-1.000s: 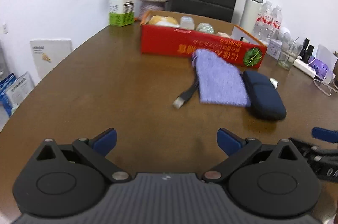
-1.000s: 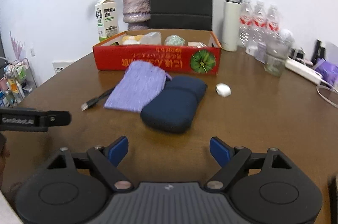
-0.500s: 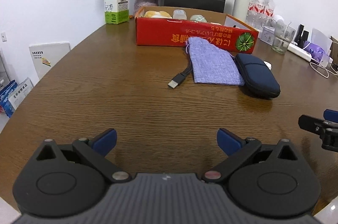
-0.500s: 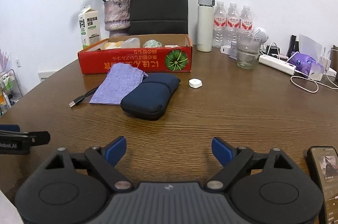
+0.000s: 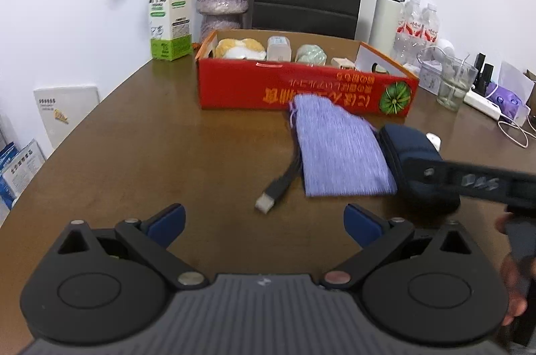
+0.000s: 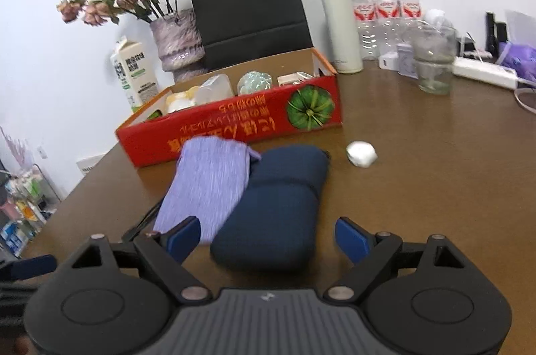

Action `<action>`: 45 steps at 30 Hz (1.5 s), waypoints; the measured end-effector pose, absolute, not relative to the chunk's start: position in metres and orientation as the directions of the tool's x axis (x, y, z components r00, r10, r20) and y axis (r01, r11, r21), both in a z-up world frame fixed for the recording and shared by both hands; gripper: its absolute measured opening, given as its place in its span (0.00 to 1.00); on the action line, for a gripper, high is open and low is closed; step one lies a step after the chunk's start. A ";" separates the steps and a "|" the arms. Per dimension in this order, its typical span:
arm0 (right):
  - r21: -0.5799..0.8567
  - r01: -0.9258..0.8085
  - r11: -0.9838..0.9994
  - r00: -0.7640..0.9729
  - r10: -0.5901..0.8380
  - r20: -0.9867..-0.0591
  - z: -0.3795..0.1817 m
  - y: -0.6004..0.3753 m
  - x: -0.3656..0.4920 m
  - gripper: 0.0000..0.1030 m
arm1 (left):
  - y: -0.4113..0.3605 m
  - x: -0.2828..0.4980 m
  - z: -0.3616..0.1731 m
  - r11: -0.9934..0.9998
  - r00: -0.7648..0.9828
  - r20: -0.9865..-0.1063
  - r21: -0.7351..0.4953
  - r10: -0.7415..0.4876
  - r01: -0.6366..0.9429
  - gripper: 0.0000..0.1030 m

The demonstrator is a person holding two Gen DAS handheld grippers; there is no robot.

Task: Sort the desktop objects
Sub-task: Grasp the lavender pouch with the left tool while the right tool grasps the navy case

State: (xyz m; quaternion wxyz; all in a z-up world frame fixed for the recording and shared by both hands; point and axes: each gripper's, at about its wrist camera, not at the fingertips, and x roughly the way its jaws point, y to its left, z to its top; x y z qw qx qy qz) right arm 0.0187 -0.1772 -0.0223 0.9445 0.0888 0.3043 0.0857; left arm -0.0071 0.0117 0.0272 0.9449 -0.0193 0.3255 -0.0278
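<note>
A lilac cloth pouch (image 5: 338, 150) lies on the brown table (image 5: 150, 160) in front of a red cardboard box (image 5: 301, 90) that holds several small items. A navy zip case (image 6: 278, 204) lies against the pouch's right side. A black USB cable (image 5: 274, 191) pokes out from under the pouch, and a small white device (image 6: 361, 153) sits right of the case. My left gripper (image 5: 264, 221) is open just short of the USB plug. My right gripper (image 6: 268, 234) hovers with the case's near end between its jaws; they are closing slightly and the pads (image 6: 351, 236) do not touch it.
Behind the box stand a milk carton (image 5: 169, 13), a vase of dried flowers (image 6: 174, 43) and a black paper bag (image 6: 248, 3). At the back right are a white flask (image 6: 340, 20), water bottles (image 6: 382, 6), a glass (image 6: 433, 67) and a power strip (image 6: 482, 72).
Both grippers have moved forward towards the pouch and case. The right one now reaches over the case's near end and has rolled, tilting its view. The left one is close to the USB plug.
</note>
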 end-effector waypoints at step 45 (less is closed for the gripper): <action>0.188 -0.181 0.965 0.769 0.258 -0.584 -0.033 -0.216 -0.010 0.69 | -0.064 0.057 0.017 0.978 0.811 -0.570 0.053 -0.136 0.201 0.91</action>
